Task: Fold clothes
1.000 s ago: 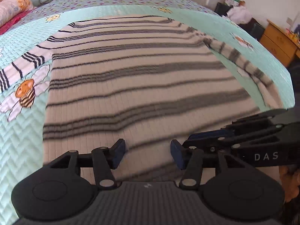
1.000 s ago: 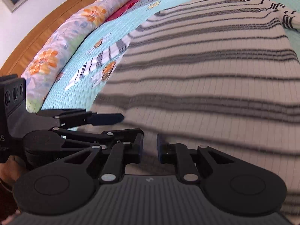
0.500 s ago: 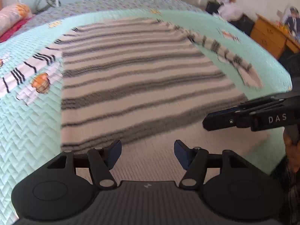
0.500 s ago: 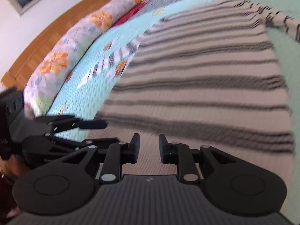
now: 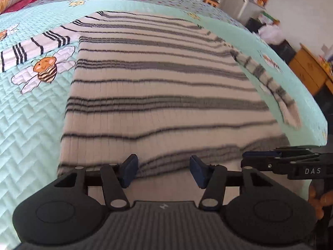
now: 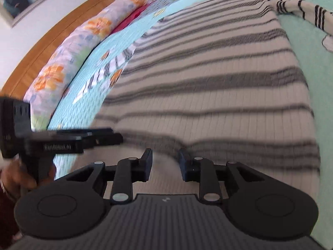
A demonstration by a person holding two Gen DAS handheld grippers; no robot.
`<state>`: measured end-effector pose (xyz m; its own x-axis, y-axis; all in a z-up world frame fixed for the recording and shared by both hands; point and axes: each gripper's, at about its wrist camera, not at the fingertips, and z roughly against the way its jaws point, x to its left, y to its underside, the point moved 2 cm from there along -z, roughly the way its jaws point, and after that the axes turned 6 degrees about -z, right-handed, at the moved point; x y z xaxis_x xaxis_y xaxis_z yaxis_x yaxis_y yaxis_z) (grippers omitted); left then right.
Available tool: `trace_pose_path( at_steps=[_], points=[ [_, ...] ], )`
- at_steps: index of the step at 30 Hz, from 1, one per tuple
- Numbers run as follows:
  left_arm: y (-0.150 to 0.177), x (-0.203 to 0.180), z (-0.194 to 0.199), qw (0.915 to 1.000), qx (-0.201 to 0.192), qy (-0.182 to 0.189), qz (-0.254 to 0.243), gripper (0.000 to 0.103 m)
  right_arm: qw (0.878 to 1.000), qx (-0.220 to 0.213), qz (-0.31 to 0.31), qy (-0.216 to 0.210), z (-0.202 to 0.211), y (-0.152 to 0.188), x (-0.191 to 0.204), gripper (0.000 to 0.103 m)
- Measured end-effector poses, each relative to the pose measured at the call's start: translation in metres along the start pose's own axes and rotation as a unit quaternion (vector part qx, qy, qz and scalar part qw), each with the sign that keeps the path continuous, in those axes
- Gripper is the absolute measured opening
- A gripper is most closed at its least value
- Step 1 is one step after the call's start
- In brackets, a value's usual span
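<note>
Both grippers have slid sideways along the near hem since a second ago, and the hem now shows a raised ripple between them. My left gripper (image 5: pixel 163 174) has its tongs spread, just narrowed a little, with nothing pinched; only hem fabric lies below the gap. My right gripper (image 6: pixel 165 164) has tongs that have just been opening to a moderate gap, also empty, hovering at the hem's right portion.

A striped sweater (image 5: pixel 162 87) lies flat across the bed (image 5: pixel 31 125), body centred, its bottom hem along the near edge. One sleeve (image 5: pixel 39 46) reaches toward the far-left corner, the other sleeve (image 5: pixel 276 91) trails to the right edge.

Motion blur softens the hem, so I think, but cannot confirm, that the ripple is loose slack. If I close on it unevenly, I may catch only one layer, and the fold would drag crooked or bunch.
</note>
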<state>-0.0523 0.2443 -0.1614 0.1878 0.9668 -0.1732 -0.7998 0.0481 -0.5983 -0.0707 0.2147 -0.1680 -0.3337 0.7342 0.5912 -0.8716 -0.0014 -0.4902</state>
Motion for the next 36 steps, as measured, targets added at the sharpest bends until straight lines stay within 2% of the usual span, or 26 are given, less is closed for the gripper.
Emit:
trace_pose_path(
  at_steps=[2, 6, 8, 12, 17, 20, 22, 25, 27, 29, 30, 32, 34, 36],
  points=[
    [0.012, -0.002, 0.011, 0.9999, 0.006, -0.002, -0.011, 0.057, 1.0, 0.0, 0.013, -0.004, 0.011, 0.013, 0.005, 0.028],
    [0.011, -0.013, 0.026, 0.9996, -0.026, 0.012, -0.005, 0.057, 1.0, -0.005, 0.023, -0.012, 0.031, 0.021, 0.015, 0.028],
    [0.007, -0.019, 0.024, 0.9991, -0.037, 0.021, 0.002, 0.059, 0.999, -0.028, 0.02, -0.013, 0.035, 0.011, 0.019, 0.028],
    [0.016, -0.025, 0.0, 0.9997, -0.011, 0.015, 0.018, 0.059, 0.999, -0.046, 0.012, -0.017, 0.028, 0.001, 0.019, 0.028],
    [0.023, -0.033, -0.001, 0.9998, 0.018, 0.002, 0.005, 0.06, 1.0, 0.005, -0.005, -0.027, 0.013, 0.031, 0.001, 0.028],
    [0.015, -0.034, 0.003, 0.999, 0.039, 0.006, 0.02, 0.06, 0.998, 0.0, -0.023, -0.054, 0.023, 0.038, -0.006, 0.028],
    [0.008, -0.035, 0.007, 0.9988, 0.032, 0.016, 0.033, 0.06, 0.997, 0.003, -0.043, -0.063, 0.031, 0.033, -0.01, 0.029],
    [0.003, -0.038, 0.006, 0.9989, 0.007, 0.013, 0.044, 0.064, 0.996, -0.037, -0.037, -0.07, 0.045, 0.02, -0.009, 0.033],
    [0.006, -0.037, -0.008, 0.998, 0.027, 0.007, 0.056, 0.066, 0.995, -0.057, -0.04, -0.075, 0.048, 0.014, -0.011, 0.04],
    [0.009, -0.039, -0.016, 0.9977, 0.04, -0.002, 0.056, 0.067, 0.996, -0.034, -0.045, -0.068, 0.038, 0.016, -0.019, 0.042],
    [0.009, -0.043, -0.016, 0.9981, 0.04, -0.004, 0.047, 0.071, 0.997, -0.023, -0.047, -0.064, 0.032, 0.017, -0.023, 0.042],
    [0.003, -0.049, -0.016, 0.9973, 0.06, -0.008, 0.041, 0.072, 0.996, -0.011, -0.04, -0.08, 0.026, 0.028, -0.028, 0.042],
    [-0.006, -0.048, -0.016, 0.9943, 0.072, 0.026, 0.075, 0.072, 0.995, -0.012, -0.037, -0.097, 0.029, 0.03, -0.03, 0.042],
    [-0.019, -0.045, -0.015, 0.9889, 0.064, 0.063, 0.119, 0.071, 0.992, -0.004, -0.052, -0.115, 0.033, 0.026, -0.038, 0.042]
  ],
)
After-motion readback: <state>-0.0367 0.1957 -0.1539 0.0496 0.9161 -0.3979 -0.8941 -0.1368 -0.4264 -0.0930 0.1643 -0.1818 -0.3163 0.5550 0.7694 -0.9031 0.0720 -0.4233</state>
